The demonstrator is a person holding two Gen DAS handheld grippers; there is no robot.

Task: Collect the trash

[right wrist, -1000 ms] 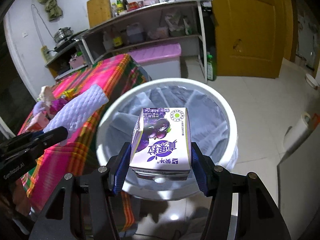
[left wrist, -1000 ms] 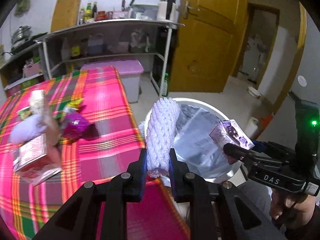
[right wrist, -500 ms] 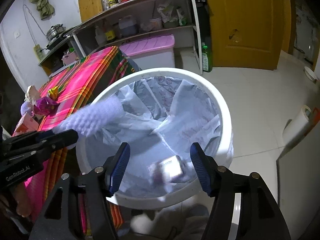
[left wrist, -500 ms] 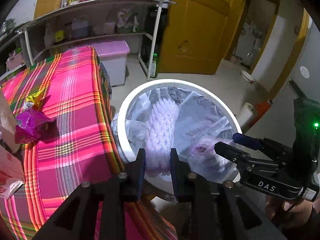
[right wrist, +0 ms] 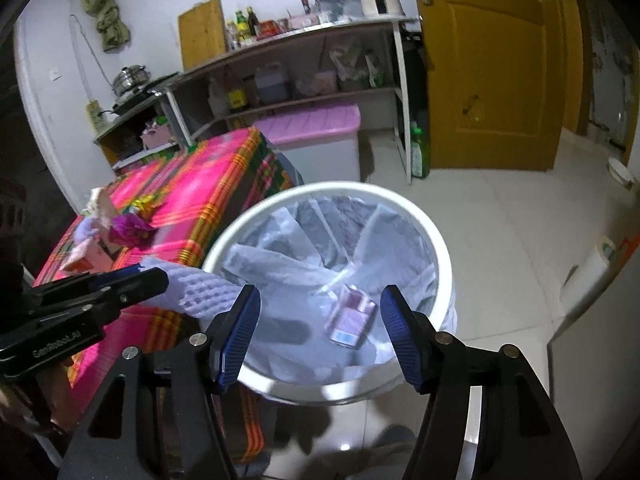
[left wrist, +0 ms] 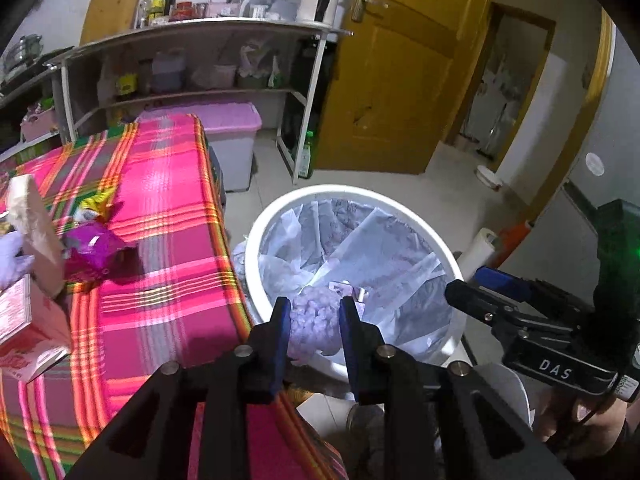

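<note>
Purple carton (right wrist: 352, 320) now lying inside lined bin (right wrist: 436, 248), right tongs (right wrist: 320, 332) apart and empty, left tongs (left wrist: 312, 324) just loosened around foam net (left wrist: 316, 324) above bin rim off the desk (left wrist: 160, 240) edge.

Foam fruit net (left wrist: 316, 322): pale lilac mesh sleeve, lay slanted over the near rim of the white bin (right wrist: 404, 202). Purple drink carton (right wrist: 352, 320): lay flat inside the bin, on the clear liner at its bottom.
</note>
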